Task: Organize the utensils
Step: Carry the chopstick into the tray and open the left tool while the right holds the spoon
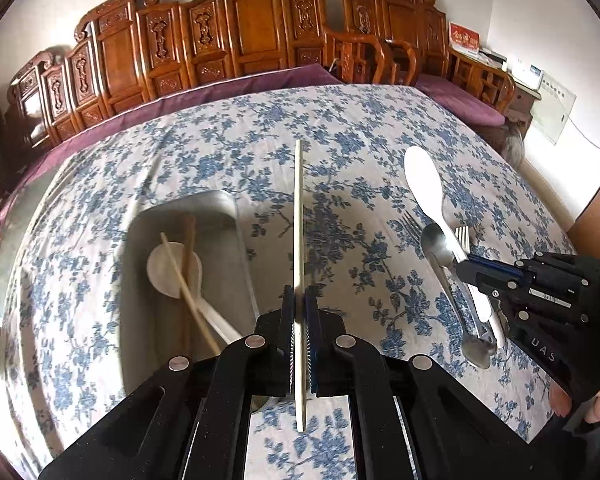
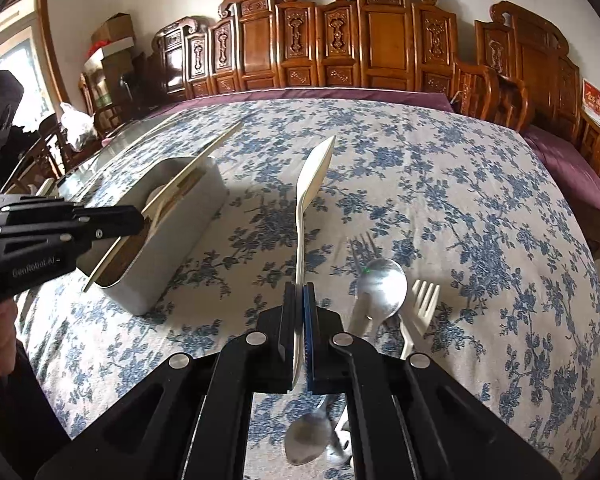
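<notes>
My left gripper point(image 1: 299, 332) is shut on a cream chopstick point(image 1: 298, 216), held just right of the grey metal utensil box point(image 1: 224, 208). The box holds a white spoon point(image 1: 175, 268) and crossed wooden chopsticks point(image 1: 186, 280). My right gripper point(image 2: 299, 332) is shut on the handle of a white rice paddle point(image 2: 314, 176), lifted above the cloth. In the left wrist view the paddle point(image 1: 422, 184) and right gripper point(image 1: 466, 270) show at the right. Metal spoons point(image 2: 382, 288), a white fork point(image 2: 422, 300) and a metal fork point(image 2: 362, 250) lie on the cloth beside it.
The table carries a blue floral cloth point(image 2: 460, 200). A carved wooden bench with purple cushion point(image 2: 340, 94) runs behind it. The left gripper point(image 2: 112, 220) shows beside the box point(image 2: 180, 224) in the right wrist view. A second metal spoon point(image 2: 308, 436) lies under my right gripper.
</notes>
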`<control>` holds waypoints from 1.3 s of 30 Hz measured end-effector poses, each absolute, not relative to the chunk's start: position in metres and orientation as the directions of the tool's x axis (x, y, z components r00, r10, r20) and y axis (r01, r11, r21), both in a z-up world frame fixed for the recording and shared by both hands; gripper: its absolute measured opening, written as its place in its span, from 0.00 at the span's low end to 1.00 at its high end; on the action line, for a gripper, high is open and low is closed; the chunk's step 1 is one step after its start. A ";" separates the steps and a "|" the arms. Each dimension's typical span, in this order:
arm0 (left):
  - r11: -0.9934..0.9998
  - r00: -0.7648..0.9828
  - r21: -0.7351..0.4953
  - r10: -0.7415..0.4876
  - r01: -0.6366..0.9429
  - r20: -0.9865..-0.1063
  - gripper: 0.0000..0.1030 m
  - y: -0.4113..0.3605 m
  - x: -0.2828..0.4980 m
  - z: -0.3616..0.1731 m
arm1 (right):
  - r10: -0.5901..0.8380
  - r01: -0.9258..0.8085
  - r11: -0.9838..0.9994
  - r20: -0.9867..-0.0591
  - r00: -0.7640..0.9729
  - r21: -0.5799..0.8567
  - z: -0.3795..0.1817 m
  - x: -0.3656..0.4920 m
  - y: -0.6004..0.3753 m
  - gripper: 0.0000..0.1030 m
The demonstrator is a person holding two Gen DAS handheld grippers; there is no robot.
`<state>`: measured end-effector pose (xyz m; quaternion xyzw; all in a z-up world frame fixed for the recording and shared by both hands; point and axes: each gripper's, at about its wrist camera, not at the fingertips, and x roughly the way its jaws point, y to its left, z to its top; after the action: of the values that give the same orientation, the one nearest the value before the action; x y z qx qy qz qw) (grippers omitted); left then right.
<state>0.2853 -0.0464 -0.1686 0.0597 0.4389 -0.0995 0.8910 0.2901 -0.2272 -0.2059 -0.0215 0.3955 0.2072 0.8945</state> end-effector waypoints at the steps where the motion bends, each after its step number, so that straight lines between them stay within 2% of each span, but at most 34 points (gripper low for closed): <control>1: 0.974 0.597 0.019 -0.124 0.227 -0.792 0.04 -0.044 0.285 -0.168 | 0.357 -0.393 0.911 -0.715 0.601 0.125 -0.205 0.289 -0.225 0.05; 10: 0.983 0.610 0.029 -0.089 0.180 -0.787 0.04 -0.002 0.288 -0.167 | 0.382 -0.440 0.891 -0.713 0.588 0.115 -0.202 0.280 -0.205 0.05; 22: 0.992 0.583 -0.013 -0.084 0.126 -0.808 0.04 0.043 0.295 -0.197 | 0.359 -0.438 0.894 -0.733 0.578 0.093 -0.208 0.281 -0.196 0.05; 29: 0.992 0.576 -0.056 -0.112 0.114 -0.810 0.04 0.054 0.296 -0.204 | 0.382 -0.466 0.880 -0.719 0.581 0.091 -0.199 0.281 -0.176 0.05; 39: 0.992 0.568 -0.042 -0.101 0.116 -0.817 0.04 0.055 0.303 -0.209 | 0.415 -0.531 0.845 -0.703 0.577 0.063 -0.189 0.278 -0.132 0.05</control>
<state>0.3033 0.0548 -0.2089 0.0081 0.4607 -0.0614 0.8854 0.2781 -0.1318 -0.1893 -0.0775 0.3742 0.2672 0.8846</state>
